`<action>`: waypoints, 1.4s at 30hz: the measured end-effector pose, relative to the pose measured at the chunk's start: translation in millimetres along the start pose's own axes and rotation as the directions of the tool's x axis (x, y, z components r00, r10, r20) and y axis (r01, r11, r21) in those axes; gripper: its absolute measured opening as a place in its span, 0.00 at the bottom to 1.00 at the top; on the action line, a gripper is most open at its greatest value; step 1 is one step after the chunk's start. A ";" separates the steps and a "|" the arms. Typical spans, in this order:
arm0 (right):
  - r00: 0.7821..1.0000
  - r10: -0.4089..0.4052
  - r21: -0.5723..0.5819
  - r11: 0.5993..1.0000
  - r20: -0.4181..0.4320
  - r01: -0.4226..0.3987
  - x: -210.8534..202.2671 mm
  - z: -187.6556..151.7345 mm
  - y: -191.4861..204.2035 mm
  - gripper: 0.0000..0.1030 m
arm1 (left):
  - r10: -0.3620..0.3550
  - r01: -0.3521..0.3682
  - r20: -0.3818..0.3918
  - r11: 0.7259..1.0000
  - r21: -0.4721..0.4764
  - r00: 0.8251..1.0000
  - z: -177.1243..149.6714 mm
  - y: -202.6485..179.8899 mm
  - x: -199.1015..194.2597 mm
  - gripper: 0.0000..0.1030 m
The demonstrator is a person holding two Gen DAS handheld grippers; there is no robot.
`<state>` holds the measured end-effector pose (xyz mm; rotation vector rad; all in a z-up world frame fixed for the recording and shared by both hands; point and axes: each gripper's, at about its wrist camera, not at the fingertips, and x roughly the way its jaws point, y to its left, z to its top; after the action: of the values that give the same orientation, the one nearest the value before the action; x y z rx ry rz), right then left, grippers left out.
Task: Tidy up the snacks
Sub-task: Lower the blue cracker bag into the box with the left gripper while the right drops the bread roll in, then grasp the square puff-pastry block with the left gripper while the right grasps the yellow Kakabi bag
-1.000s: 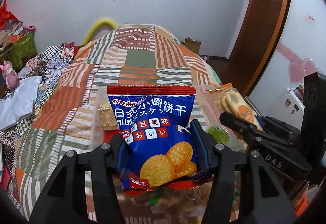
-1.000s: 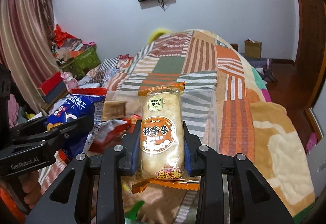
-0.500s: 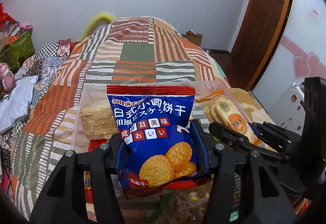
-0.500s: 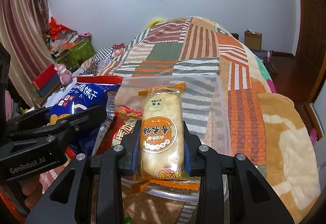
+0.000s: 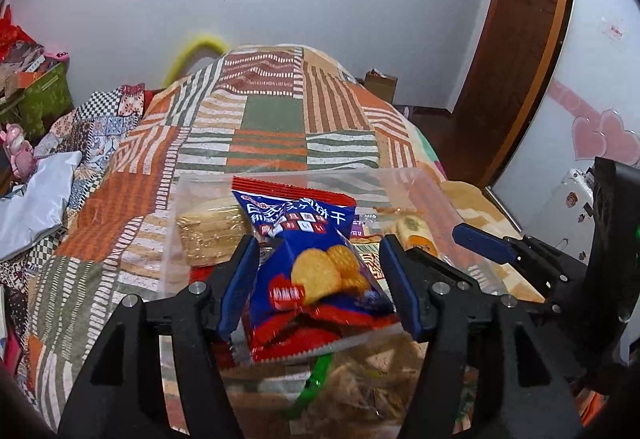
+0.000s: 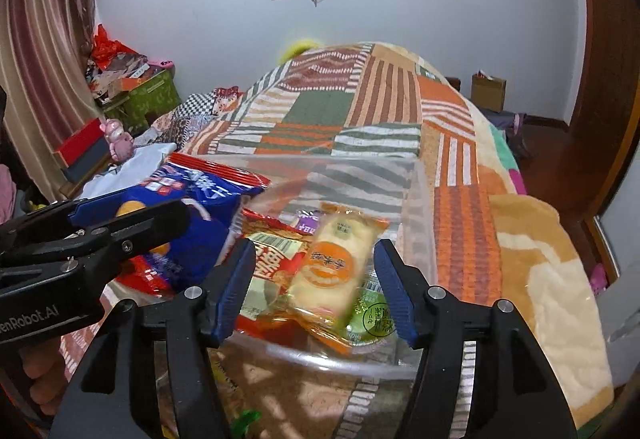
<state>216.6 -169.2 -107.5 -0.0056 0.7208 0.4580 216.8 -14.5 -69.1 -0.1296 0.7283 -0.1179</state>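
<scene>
Snacks drop into the clear bin (image 6: 420,207): left gripper (image 5: 320,279) releases the blue biscuit bag (image 5: 316,271), right gripper (image 6: 312,279) frees the orange cracker pack (image 6: 332,271); jaws, just opening, should spread fully before withdrawing.

Between the left gripper's (image 5: 320,287) matt black plastic arms, tipped with smooth blue pads (image 5: 240,279), lies a glossy foil biscuit bag (image 5: 308,271), crinkled and shiny. Beyond it, the clear plastic bin (image 5: 432,191) has thin, smooth, see-through walls. Between the right gripper's (image 6: 314,287) same blue-padded fingers sits a glossy film-wrapped rice cracker (image 6: 332,267). Small bright metal screws (image 6: 435,292) stud the arms. Under the bin, the patchwork blanket (image 6: 452,143) looks like soft, matt woven cloth, fuzzy at the near right.
</scene>
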 end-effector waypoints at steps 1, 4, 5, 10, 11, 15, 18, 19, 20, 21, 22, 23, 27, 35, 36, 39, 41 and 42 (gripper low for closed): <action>1.000 0.001 -0.001 1.000 0.004 -0.001 -2.8 0.4 0.5 0.57 | -0.001 0.001 0.008 1.000 0.002 1.000 -0.5 -0.2 -5.0 0.64; 1.000 0.006 -0.002 1.000 0.020 -0.005 -14.8 0.9 2.0 0.57 | 0.001 -0.001 0.027 1.000 0.009 1.000 -3.6 -0.8 -20.9 0.67; 1.000 0.008 -0.002 1.000 0.023 -0.008 -17.8 0.6 2.5 0.58 | 0.001 -0.001 0.029 1.000 0.011 1.000 -4.7 -0.8 -24.9 0.67; 0.999 0.013 -0.011 1.000 0.042 -0.013 -37.7 -6.0 6.9 0.63 | 0.001 -0.002 0.036 1.000 0.012 0.999 -13.9 1.1 -46.5 0.74; 0.999 0.017 -0.013 1.000 0.045 -0.016 -42.5 -8.4 8.2 0.65 | 0.002 -0.003 0.038 1.000 0.011 0.999 -16.8 2.0 -51.2 0.75; 0.999 0.028 -0.023 0.999 0.044 -0.027 -55.3 -19.2 13.8 0.66 | 0.009 -0.010 0.031 1.000 0.011 0.999 -31.9 7.3 -66.5 0.76; 0.999 0.039 -0.028 0.999 0.030 -0.038 -61.4 -29.7 19.4 0.67 | 0.010 -0.010 0.017 1.000 0.005 1.000 -44.6 11.8 -73.9 0.78; 0.999 0.042 -0.031 0.999 0.025 -0.041 -62.7 -33.3 21.5 0.67 | 0.010 -0.010 0.011 1.000 0.003 1.000 -50.0 13.7 -76.2 0.78; 0.999 0.043 -0.035 0.999 0.018 -0.042 -63.9 -37.8 23.3 0.67 | 0.012 -0.012 0.004 1.000 0.003 1.000 -56.1 15.8 -78.2 0.78; 0.999 0.044 -0.039 0.998 0.009 -0.043 -64.7 -43.2 25.9 0.67 | 0.014 -0.014 -0.002 1.000 0.003 1.000 -60.9 17.8 -79.6 0.78; 0.999 0.047 -0.040 0.998 -0.001 -0.047 -65.1 -47.8 28.5 0.67 | 0.016 -0.016 -0.012 1.000 0.001 1.000 -66.7 20.1 -80.6 0.78; 0.999 0.052 -0.042 0.998 -0.014 -0.053 -65.2 -53.8 32.2 0.67 | 0.017 -0.017 -0.021 1.000 -0.001 1.000 -71.5 21.9 -80.9 0.78; 0.995 0.076 -0.038 0.996 -0.062 -0.078 -63.8 -76.1 41.2 0.67 | 0.025 -0.026 -0.064 1.000 -0.010 0.998 -92.8 29.4 -79.0 0.79; 0.980 0.133 -0.016 0.990 -0.150 -0.137 -48.4 -98.9 61.1 0.67 | 0.045 -0.050 -0.116 0.998 -0.041 0.992 -129.5 51.7 -84.8 0.79; 0.978 0.135 -0.019 0.990 -0.158 -0.140 -46.2 -99.8 63.7 0.67 | 0.043 -0.049 -0.122 0.998 -0.045 0.992 -132.5 53.5 -85.5 0.79; 0.976 0.121 -0.039 0.991 -0.179 -0.130 -40.7 -103.4 71.4 0.68 | 0.039 -0.045 -0.130 0.998 -0.047 0.991 -139.9 56.8 -85.9 0.79; 0.977 0.100 -0.060 0.992 -0.189 -0.113 -38.5 -107.0 73.5 0.69 | 0.035 -0.042 -0.133 0.998 -0.048 0.990 -141.6 55.6 -84.9 0.79; 0.977 0.095 -0.063 0.992 -0.192 -0.109 -38.7 -108.3 73.4 0.70 | 0.026 -0.033 -0.135 0.998 -0.050 0.991 -142.5 54.7 -84.2 0.79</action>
<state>92.6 -136.0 -153.7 -0.0818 0.8931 0.5877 62.5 41.2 -128.0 -0.1614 0.8673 -0.0800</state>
